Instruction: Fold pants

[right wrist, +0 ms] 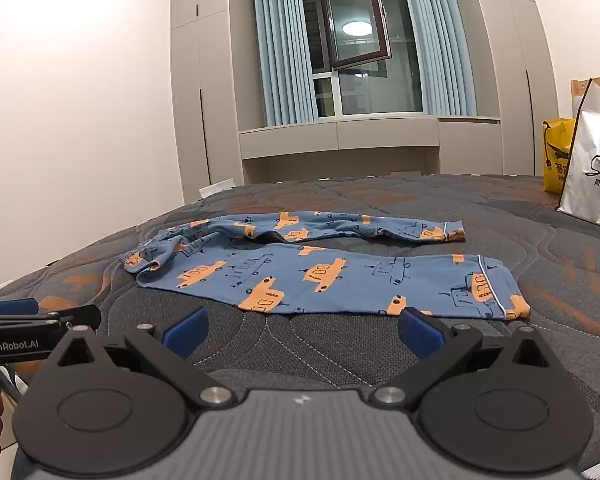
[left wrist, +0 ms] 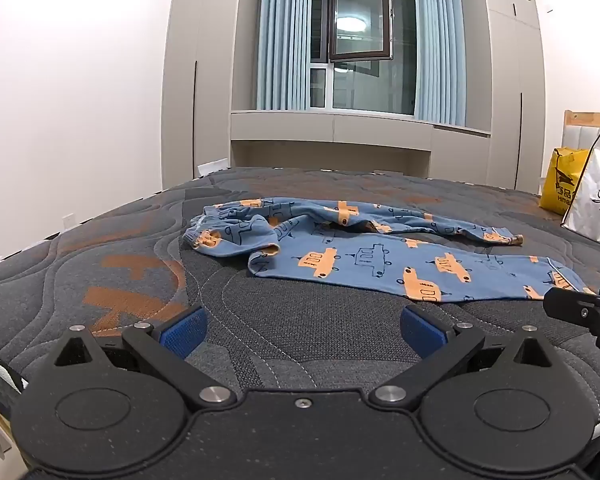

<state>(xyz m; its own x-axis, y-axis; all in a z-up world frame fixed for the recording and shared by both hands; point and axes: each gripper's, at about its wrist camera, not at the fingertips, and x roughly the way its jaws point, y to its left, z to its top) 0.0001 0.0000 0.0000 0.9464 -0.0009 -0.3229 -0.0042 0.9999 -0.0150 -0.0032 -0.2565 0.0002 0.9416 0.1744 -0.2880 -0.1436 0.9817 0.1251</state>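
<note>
On the quilted mattress (left wrist: pixel 300 320) the blue pants (left wrist: pixel 360 256) with orange cars lie spread crosswise, waistband bunched to the left and the two legs running right side by side with a gap between them, which I judge leaves them ready for a first fold. The left gripper (left wrist: pixel 302 330) and right gripper (right wrist: pixel 302 330) hover just short of the near leg, both with jaws spread wide and holding nothing, probably lined up to pinch its near edge. Two shopping bags (right wrist: pixel 592 176) stand well apart at the far right.
</note>
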